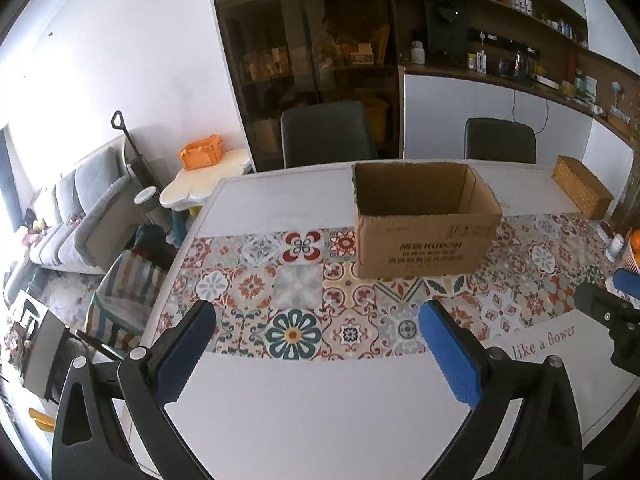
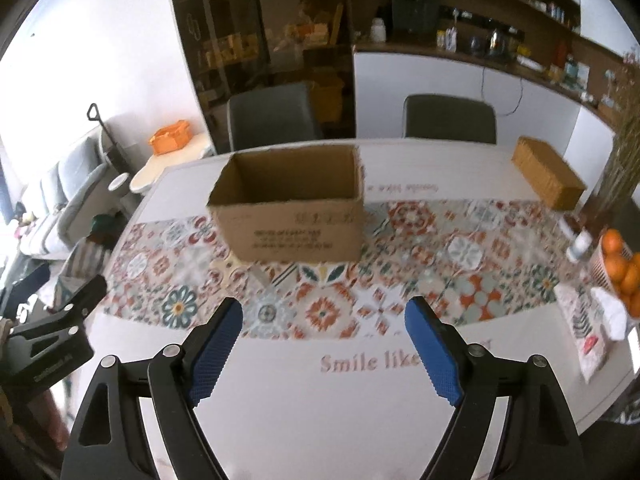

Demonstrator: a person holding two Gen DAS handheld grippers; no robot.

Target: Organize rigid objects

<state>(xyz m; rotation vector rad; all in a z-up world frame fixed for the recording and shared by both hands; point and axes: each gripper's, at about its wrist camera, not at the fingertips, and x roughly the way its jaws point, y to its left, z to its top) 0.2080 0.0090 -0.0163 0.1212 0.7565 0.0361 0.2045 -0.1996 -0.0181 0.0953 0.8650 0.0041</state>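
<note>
Cardboard box (image 1: 424,220) sits mid-counter on the patterned tile runner (image 1: 296,280), flaps gone, top open, empty as far as either view shows. Likely the drop target for sorting, so its central spot keeps it reachable from both sides.

Counter (image 1: 320,420) in front of the box is bare white cloth with printed lettering; no rigid item lies within immediate reach there.

Wicker box (image 2: 548,178) sits at the far right corner, lid on, well apart from the cardboard box. Basket of oranges (image 2: 620,268) is at the right edge, with a small white bottle (image 2: 580,246) just beside it and a printed pouch (image 2: 584,332) nearer the front. My guess: these right-edge items are the candidates to sort.

Left gripper (image 1: 316,344): jaws wide, nothing between them, angled down at the runner short of the box.

Right gripper (image 2: 324,340): jaws wide, nothing held, aimed just below the box front. Right view is motion-blurred.

Both hover empty and pre-opened, so I judge no pick has begun; next move needs a swing right.
</note>
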